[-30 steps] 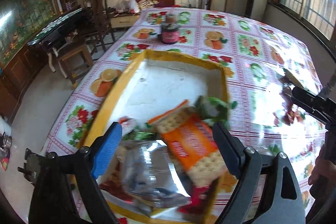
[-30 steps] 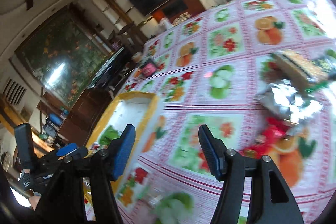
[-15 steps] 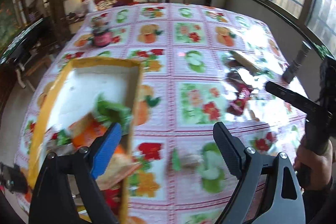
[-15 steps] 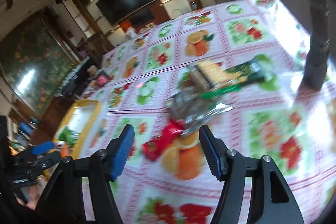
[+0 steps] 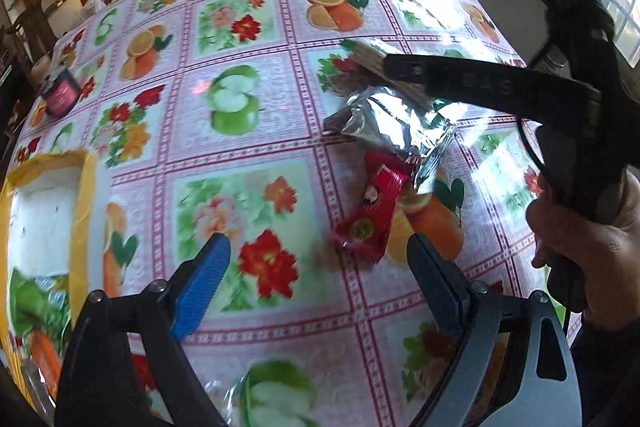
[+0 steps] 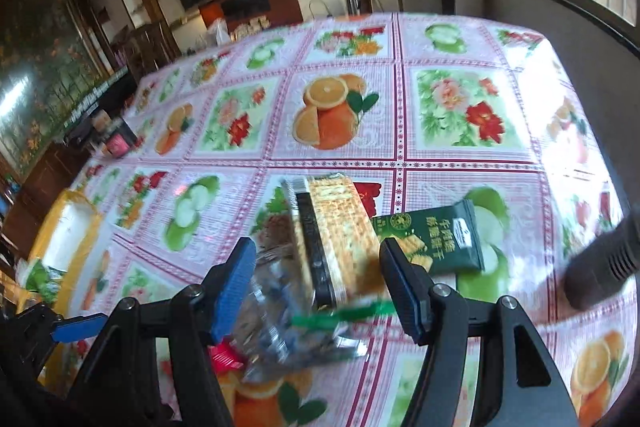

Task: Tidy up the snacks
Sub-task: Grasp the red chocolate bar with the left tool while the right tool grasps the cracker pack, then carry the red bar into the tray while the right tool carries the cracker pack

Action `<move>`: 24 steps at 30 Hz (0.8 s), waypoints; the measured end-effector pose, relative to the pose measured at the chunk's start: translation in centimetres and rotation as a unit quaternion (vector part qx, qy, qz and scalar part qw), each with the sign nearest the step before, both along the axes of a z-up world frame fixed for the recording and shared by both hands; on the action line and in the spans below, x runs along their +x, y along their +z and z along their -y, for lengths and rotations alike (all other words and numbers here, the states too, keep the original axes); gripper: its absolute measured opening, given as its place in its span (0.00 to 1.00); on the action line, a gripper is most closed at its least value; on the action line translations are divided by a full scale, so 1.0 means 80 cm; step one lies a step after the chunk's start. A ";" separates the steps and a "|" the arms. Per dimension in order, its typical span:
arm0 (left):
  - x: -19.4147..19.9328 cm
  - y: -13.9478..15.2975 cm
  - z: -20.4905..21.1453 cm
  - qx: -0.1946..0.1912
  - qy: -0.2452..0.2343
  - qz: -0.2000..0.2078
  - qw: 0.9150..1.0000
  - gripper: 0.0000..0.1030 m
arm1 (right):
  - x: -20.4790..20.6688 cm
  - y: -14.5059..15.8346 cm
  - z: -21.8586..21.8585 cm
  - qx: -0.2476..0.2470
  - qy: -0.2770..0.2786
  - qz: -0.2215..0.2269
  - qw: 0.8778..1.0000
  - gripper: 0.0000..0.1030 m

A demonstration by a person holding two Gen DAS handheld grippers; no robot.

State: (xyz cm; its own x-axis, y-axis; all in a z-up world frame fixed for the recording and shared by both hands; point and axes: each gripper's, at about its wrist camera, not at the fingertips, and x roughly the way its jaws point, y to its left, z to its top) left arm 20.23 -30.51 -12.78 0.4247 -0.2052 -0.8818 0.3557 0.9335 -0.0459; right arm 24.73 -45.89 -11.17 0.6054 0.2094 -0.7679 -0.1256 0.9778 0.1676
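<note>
My left gripper (image 5: 316, 267) is open and empty just above the tablecloth, with a red snack packet (image 5: 372, 211) lying a little beyond its fingertips. A crumpled silver foil packet (image 5: 392, 123) lies behind that. My right gripper (image 6: 318, 279) is open over the snack pile, and a long cracker pack (image 6: 336, 227) lies between and beyond its fingers, untouched by the pads. A green biscuit packet (image 6: 436, 239) sits just to its right, and the foil packet (image 6: 280, 327) and red packet (image 6: 224, 355) lie under its left finger. The yellow box (image 5: 84, 195), holding several snacks, stands at the far left.
A dark jar with a pink label (image 5: 60, 93) stands far left on the fruit-patterned tablecloth (image 5: 240, 187). A blurred dark cylinder (image 6: 600, 267) stands at the right near the table's edge. A person's hand (image 5: 580, 247) grips the right gripper's handle. Chairs and a TV cabinet lie beyond the table.
My left gripper swung from above the yellow box across to the red packet on the right. My right gripper moved over the snack pile, so the cracker pack now lies between its fingers.
</note>
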 end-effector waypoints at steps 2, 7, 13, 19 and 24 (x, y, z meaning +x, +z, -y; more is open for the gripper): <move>0.010 -0.009 0.012 0.008 -0.008 -0.006 1.000 0.87 | 0.012 -0.012 0.004 0.007 0.004 -0.016 1.000 0.63; 0.025 -0.027 0.025 0.011 -0.013 -0.013 1.000 0.82 | 0.016 -0.012 0.014 0.032 0.019 -0.010 0.999 0.44; 0.015 -0.020 0.032 0.018 -0.031 0.021 0.999 0.21 | -0.001 -0.007 0.018 0.048 0.017 0.001 0.999 0.44; 0.000 -0.008 0.002 -0.019 -0.015 0.012 1.000 0.20 | -0.055 0.027 0.033 0.106 0.011 0.041 0.993 0.44; -0.031 0.022 -0.029 -0.047 0.001 0.028 0.999 0.20 | -0.113 0.052 0.029 0.145 0.016 0.072 0.987 0.44</move>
